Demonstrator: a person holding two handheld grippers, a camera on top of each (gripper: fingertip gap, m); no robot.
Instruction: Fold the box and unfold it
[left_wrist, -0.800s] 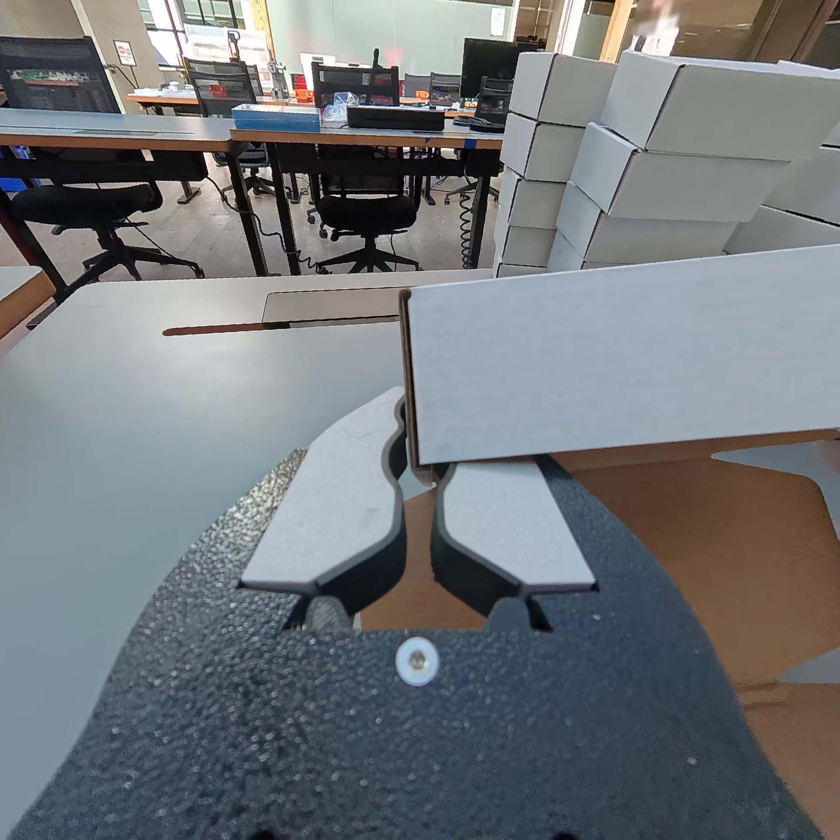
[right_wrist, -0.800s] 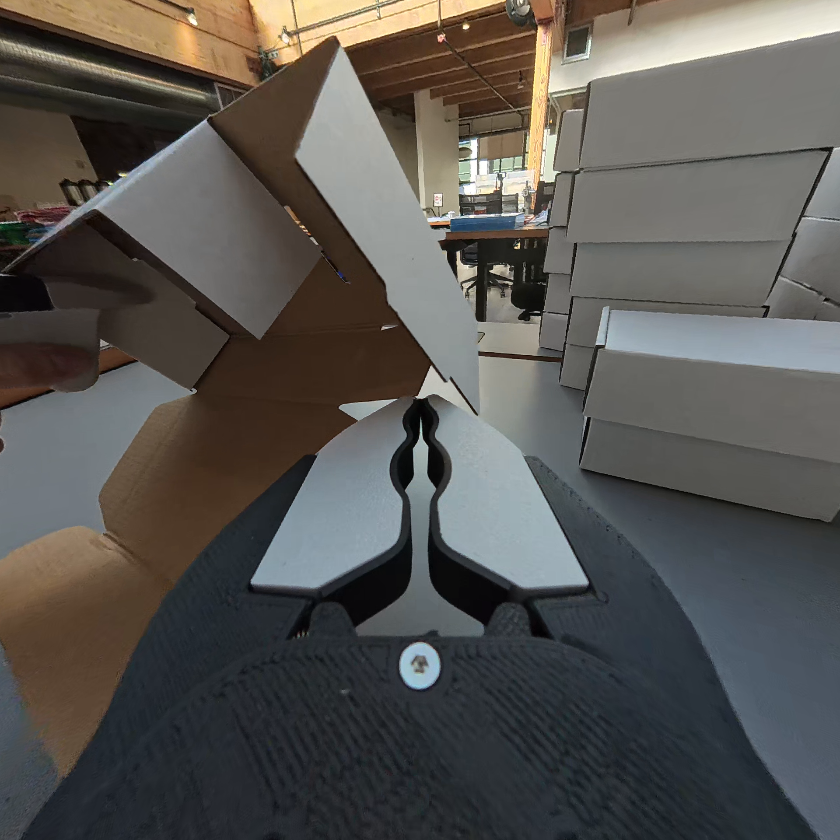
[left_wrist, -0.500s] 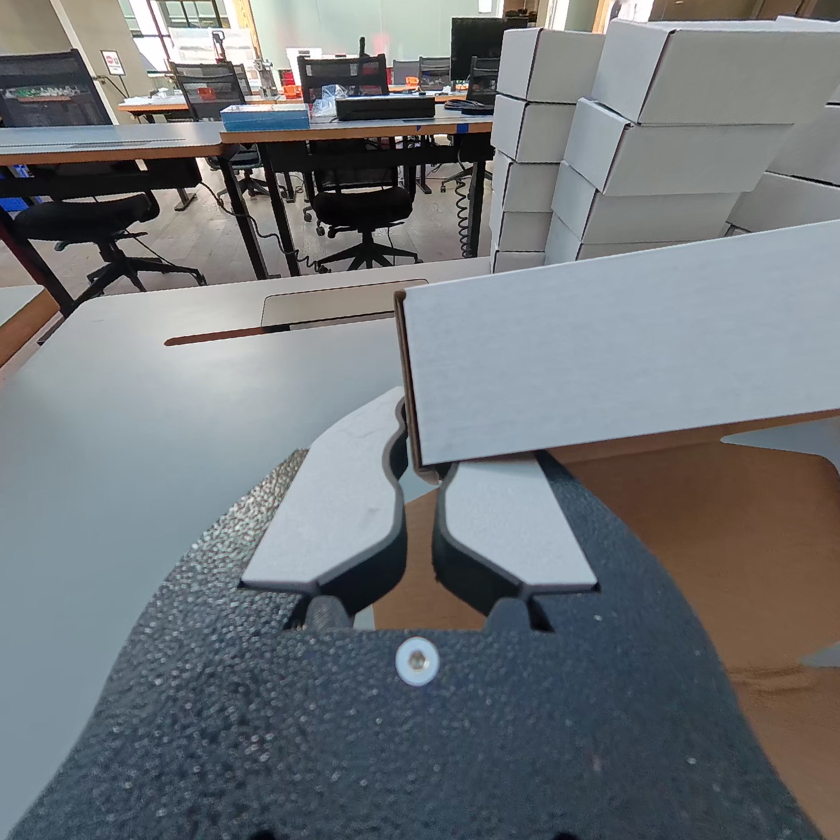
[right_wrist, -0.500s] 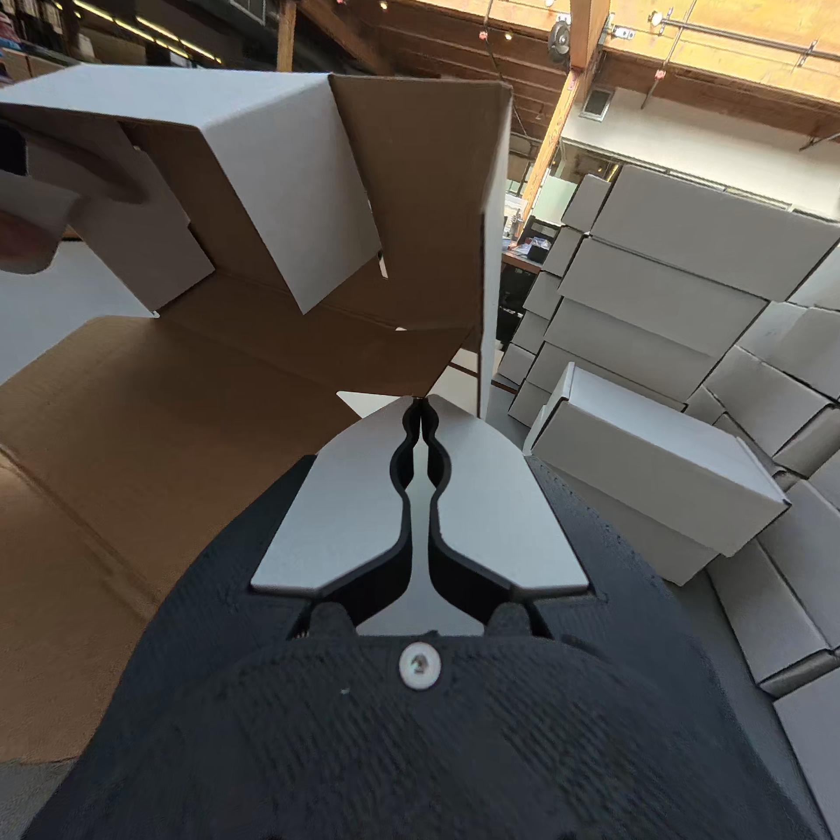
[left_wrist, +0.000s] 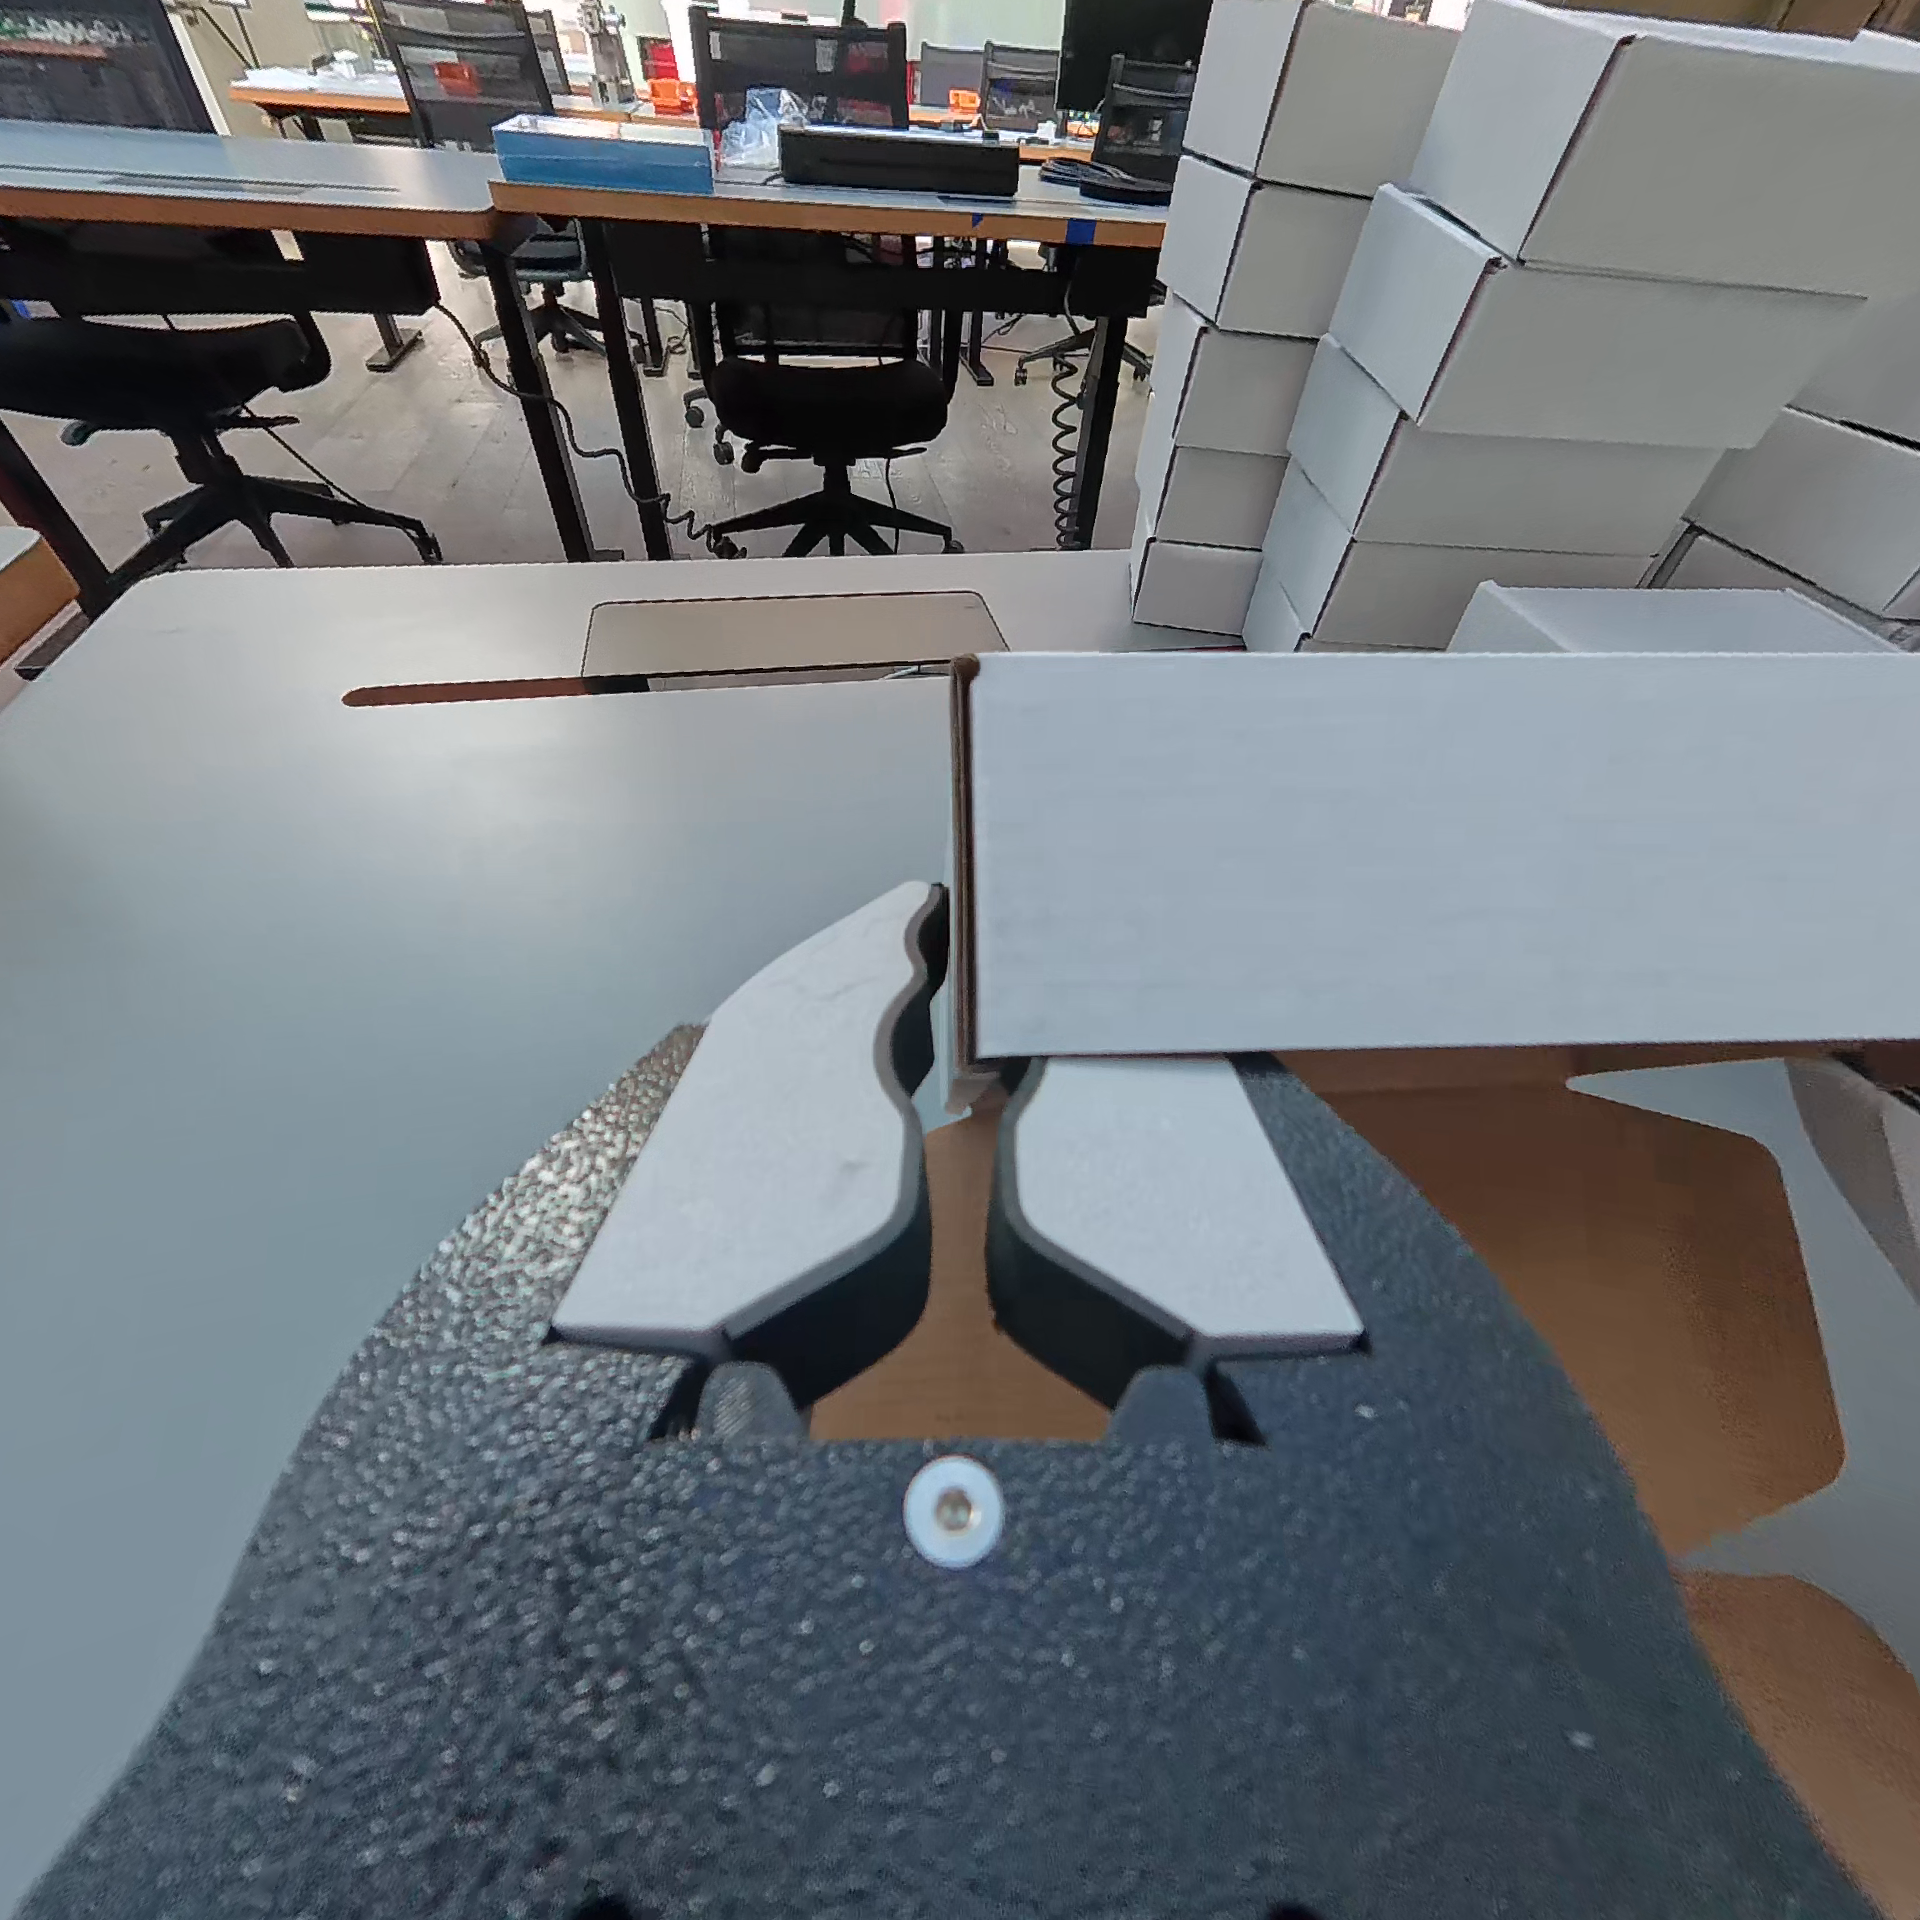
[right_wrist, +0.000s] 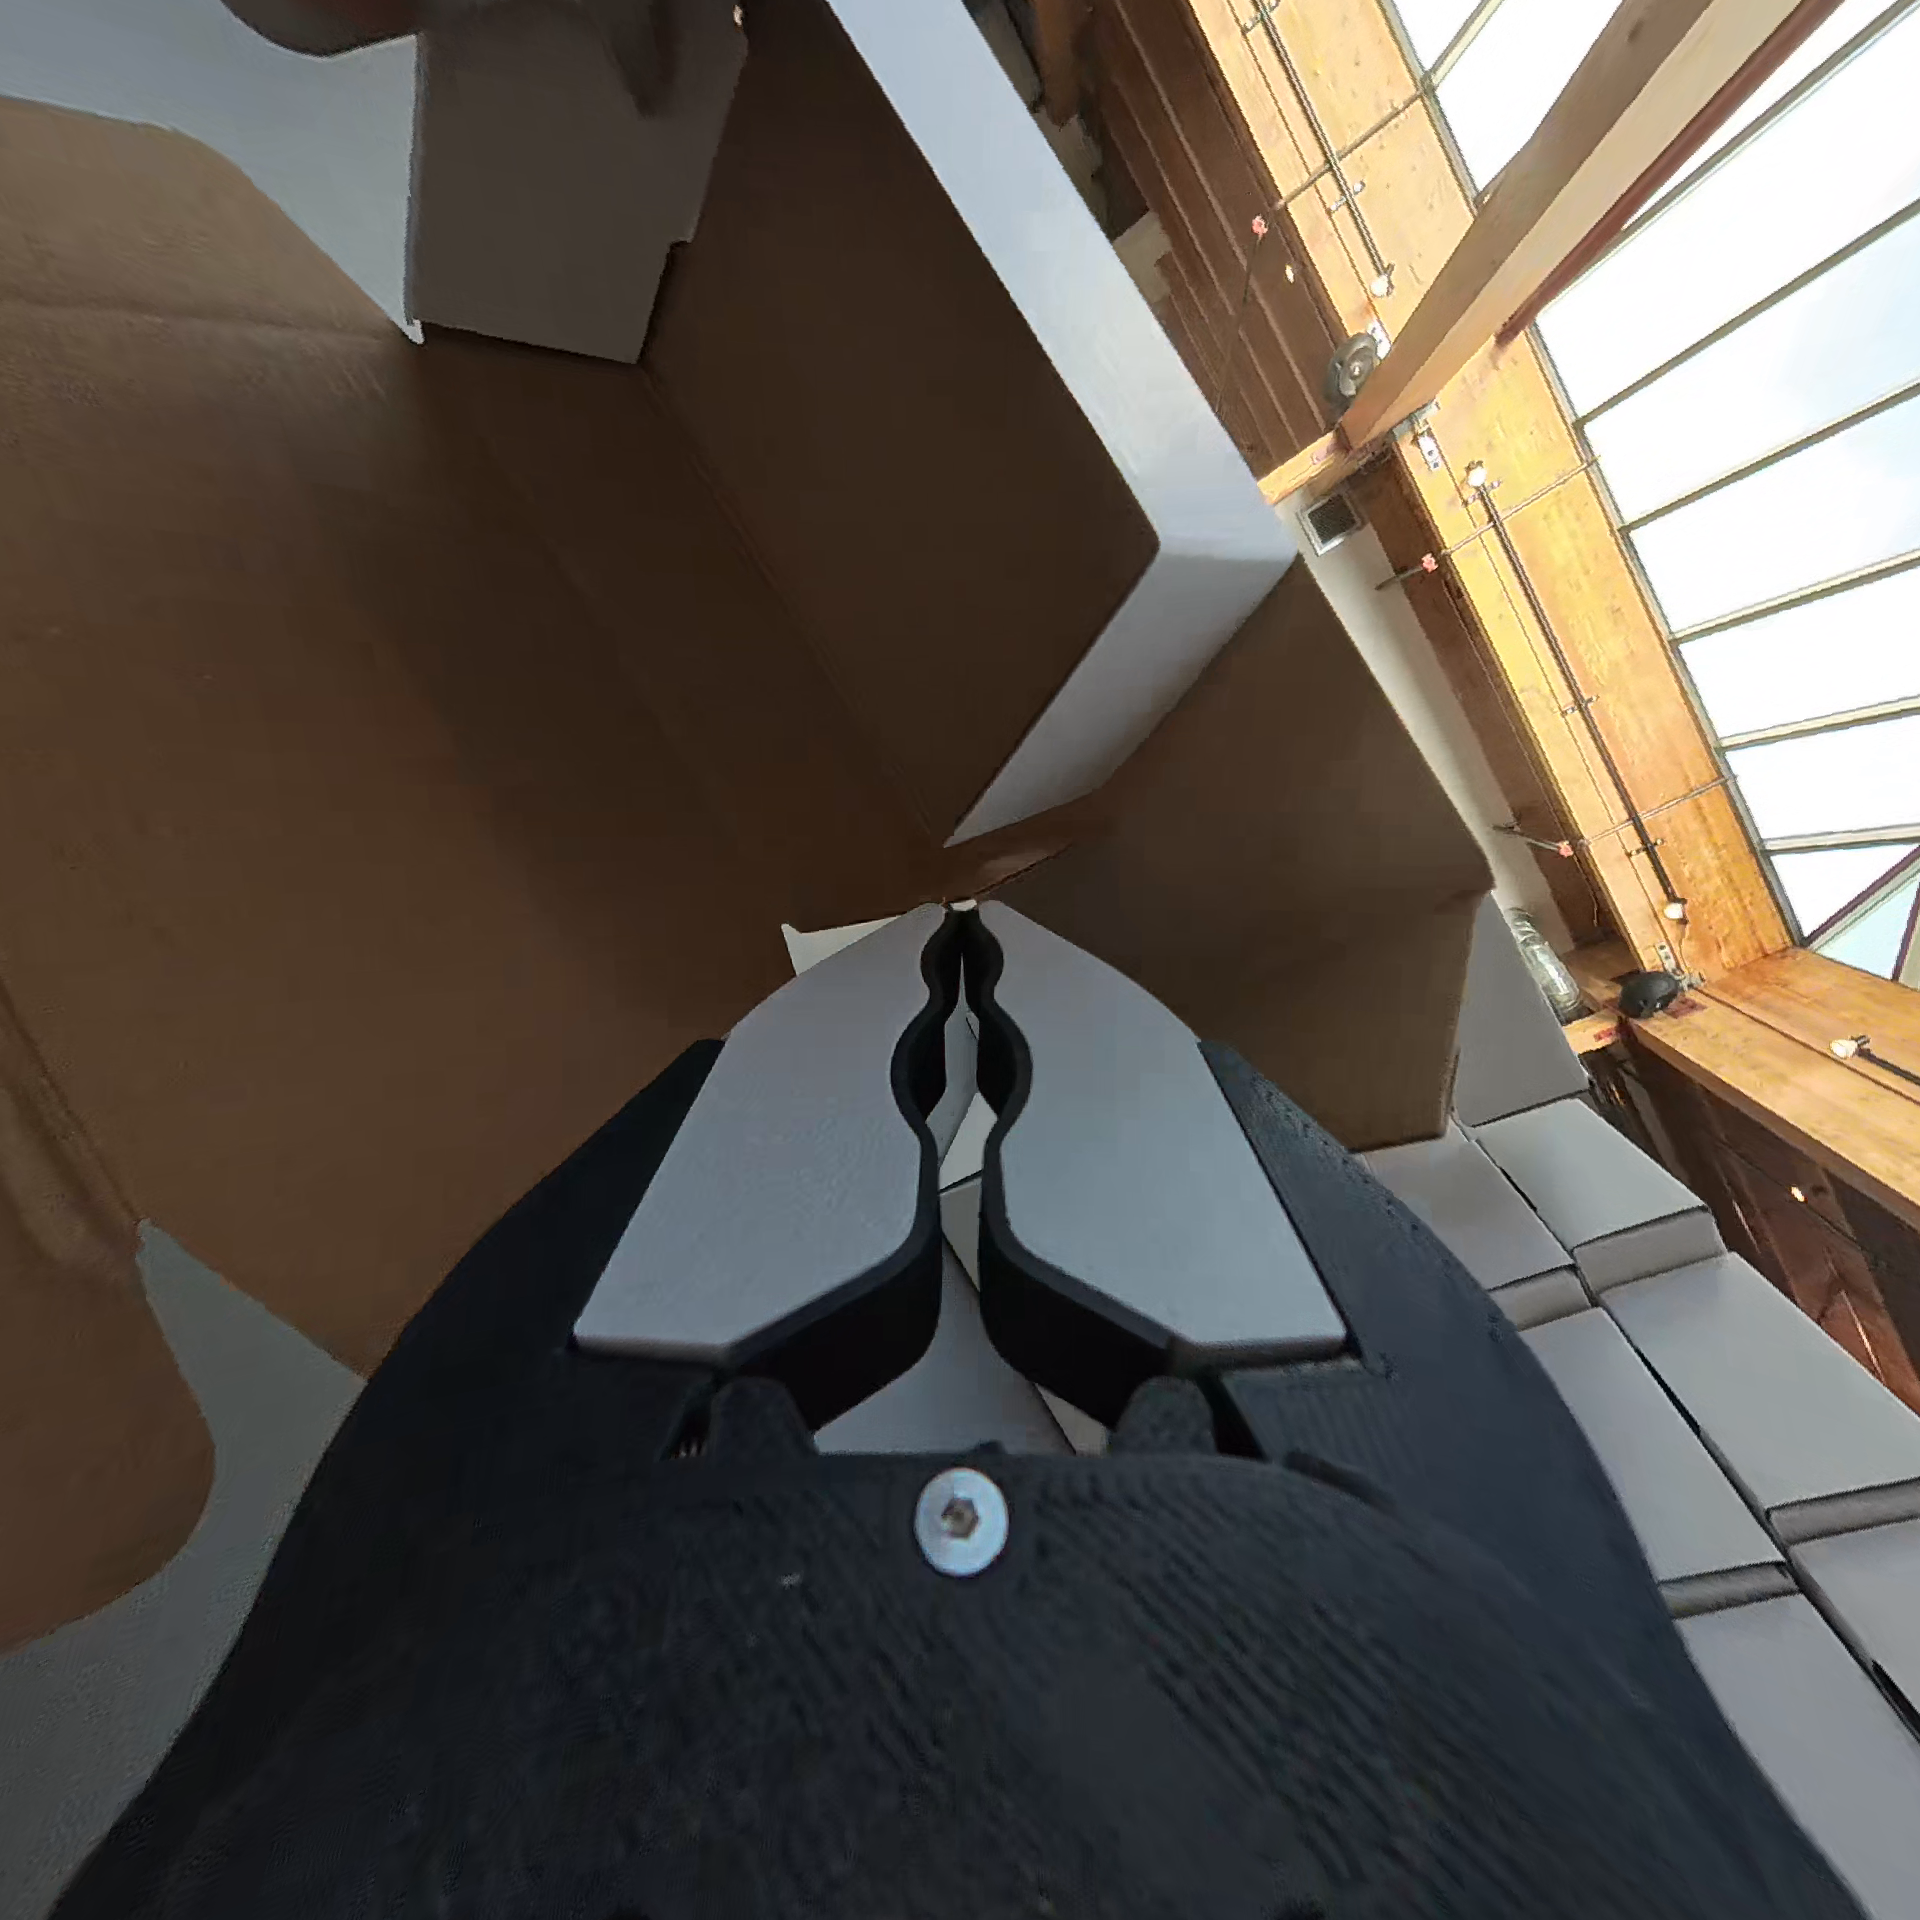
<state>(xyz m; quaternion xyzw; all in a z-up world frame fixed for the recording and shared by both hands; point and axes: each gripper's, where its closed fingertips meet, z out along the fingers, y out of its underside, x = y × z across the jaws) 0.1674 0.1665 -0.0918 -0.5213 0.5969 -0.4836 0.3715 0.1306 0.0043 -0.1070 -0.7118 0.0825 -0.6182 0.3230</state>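
Note:
The box is a cardboard blank, white outside and brown inside, half folded. In the left wrist view its long white wall (left_wrist: 1434, 852) stands upright over the brown base (left_wrist: 1538, 1299), which lies on the grey table (left_wrist: 416, 935). My left gripper (left_wrist: 966, 997) is shut on the left end of that wall, and the right fingertip is hidden behind it. In the right wrist view the brown inside (right_wrist: 468, 727) and a white folded wall (right_wrist: 1153, 603) fill the upper left. My right gripper (right_wrist: 961, 914) is shut, its tips pinching a flap edge of the box, and it points steeply upward.
Stacks of closed white boxes (left_wrist: 1507, 343) stand at the table's far right and also show low in the right wrist view (right_wrist: 1662, 1351). Desks and office chairs (left_wrist: 831, 395) lie beyond the table's far edge. Wooden beams and skylights (right_wrist: 1558, 520) are overhead.
My right gripper has tilted sharply upward with its flap, and the box has opened wider around it. In the left view the white wall has levelled out. Both grippers kept their hold.

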